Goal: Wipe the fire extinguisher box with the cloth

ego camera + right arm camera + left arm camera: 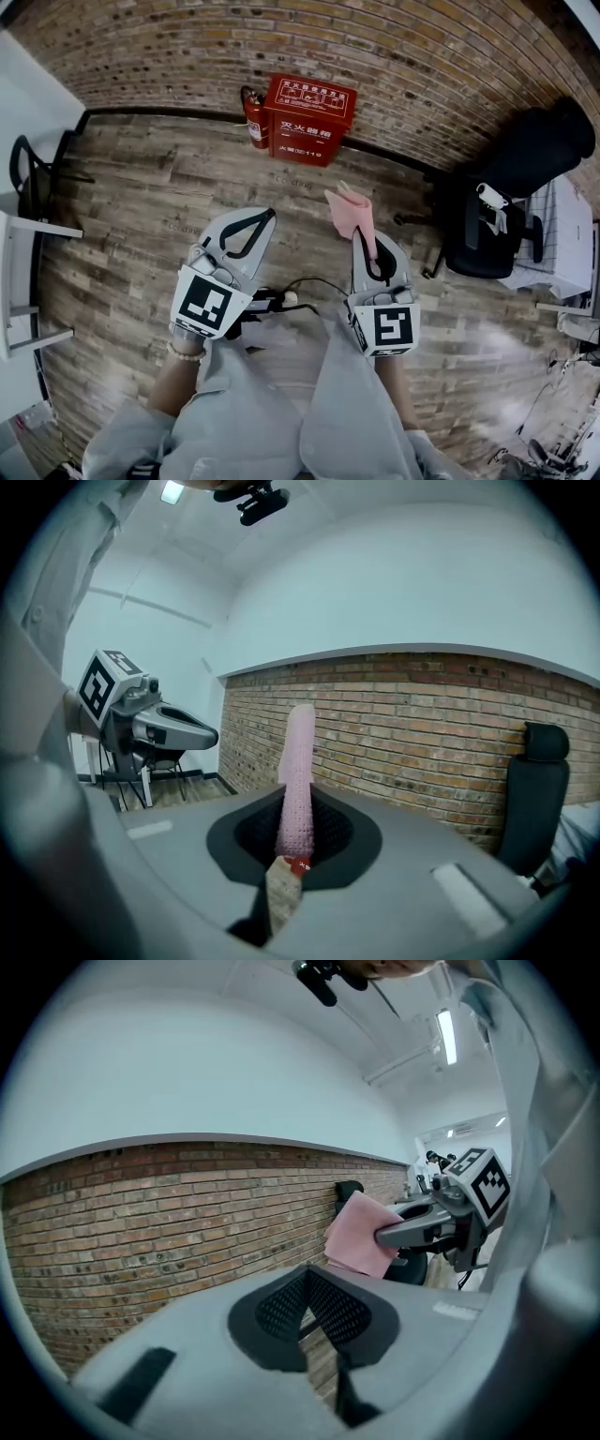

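The red fire extinguisher box (310,118) stands on the wooden floor against the brick wall, with a red extinguisher (255,118) beside it on the left. My right gripper (362,236) is shut on a pink cloth (348,210), which sticks up past its tips, well short of the box. The right gripper view shows the cloth (299,752) edge-on between the pads (328,832). My left gripper (265,217) is held level with it, to the left, shut with nothing in it. In the left gripper view, the cloth (360,1235) hangs from the right gripper (389,1235).
A black office chair (489,223) and a white desk (565,236) stand at the right. Another black chair (32,176) and a white table (13,281) are at the left. A power strip with a cable (279,299) lies on the floor by my feet.
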A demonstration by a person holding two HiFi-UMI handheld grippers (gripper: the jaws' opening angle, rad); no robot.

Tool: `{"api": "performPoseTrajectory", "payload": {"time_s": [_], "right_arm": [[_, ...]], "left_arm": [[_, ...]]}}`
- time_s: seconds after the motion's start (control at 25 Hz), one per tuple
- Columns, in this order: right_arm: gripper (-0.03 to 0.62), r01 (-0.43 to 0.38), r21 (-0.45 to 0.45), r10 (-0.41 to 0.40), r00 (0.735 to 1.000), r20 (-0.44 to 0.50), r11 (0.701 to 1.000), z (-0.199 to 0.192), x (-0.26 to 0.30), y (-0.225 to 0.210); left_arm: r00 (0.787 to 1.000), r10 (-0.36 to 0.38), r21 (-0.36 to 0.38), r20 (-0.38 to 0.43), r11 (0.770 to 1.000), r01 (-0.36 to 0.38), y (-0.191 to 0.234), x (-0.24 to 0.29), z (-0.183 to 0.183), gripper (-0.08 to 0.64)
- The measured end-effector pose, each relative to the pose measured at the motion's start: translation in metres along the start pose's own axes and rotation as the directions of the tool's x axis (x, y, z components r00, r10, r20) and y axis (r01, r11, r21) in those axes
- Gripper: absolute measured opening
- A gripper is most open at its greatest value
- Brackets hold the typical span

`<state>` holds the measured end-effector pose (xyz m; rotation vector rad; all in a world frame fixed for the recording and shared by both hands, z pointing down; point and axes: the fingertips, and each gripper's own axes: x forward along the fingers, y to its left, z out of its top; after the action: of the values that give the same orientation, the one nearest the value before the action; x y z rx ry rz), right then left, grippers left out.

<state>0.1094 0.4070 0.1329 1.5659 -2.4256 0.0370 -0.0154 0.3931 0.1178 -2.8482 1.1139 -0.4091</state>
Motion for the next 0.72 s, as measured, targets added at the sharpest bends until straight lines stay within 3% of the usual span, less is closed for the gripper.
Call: {"api": "performPoseTrajectory", "payload": {"time_s": [0.44,0.72], "right_arm": [[0.02,-0.007,-0.011,0.007,1.0,-0.012,1.0,-0.015,-0.016,-0.026],[0.019,-0.002,-0.007,0.002,1.0,-0.015,1.0,-0.017,0.0,-0.036]], "left_arm": [[0.999,0.03,0.017,0.012,0.999,-0.03,-0.018,0.017,0.012,-0.002],[1.0,0.023,0.019,0.011,1.0,-0.024,-0.005,0.037,0.009,-0.002]]}}
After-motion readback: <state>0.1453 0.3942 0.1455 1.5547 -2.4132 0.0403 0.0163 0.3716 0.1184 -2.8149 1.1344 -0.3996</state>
